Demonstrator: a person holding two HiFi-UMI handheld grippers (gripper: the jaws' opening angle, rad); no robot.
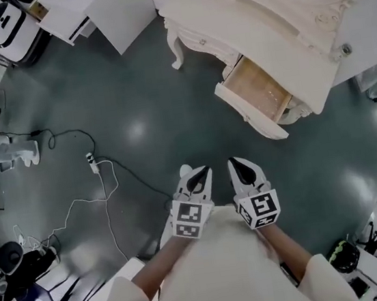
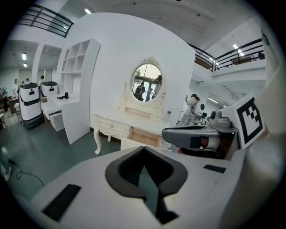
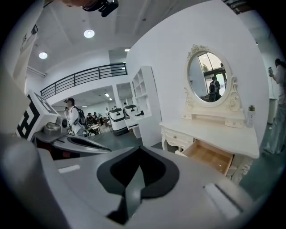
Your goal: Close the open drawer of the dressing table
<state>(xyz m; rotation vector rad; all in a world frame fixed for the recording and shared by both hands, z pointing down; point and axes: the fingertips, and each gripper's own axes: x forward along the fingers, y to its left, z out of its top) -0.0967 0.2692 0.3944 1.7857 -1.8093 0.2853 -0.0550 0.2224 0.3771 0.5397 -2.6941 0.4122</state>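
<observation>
A cream dressing table with an oval mirror stands ahead. Its right-hand drawer is pulled out, showing a bare wooden bottom; in the gripper views the open drawer lies straight in front. My left gripper and right gripper are held side by side over the floor, short of the drawer front and not touching it. Both are shut with nothing between their jaws. The left gripper and the right gripper point toward the table.
A white cable with a plug strip trails across the grey floor at left. White shelving panels stand beside the table. A white wheeled robot is at the far left, with equipment along the left edge. People stand in the background hall.
</observation>
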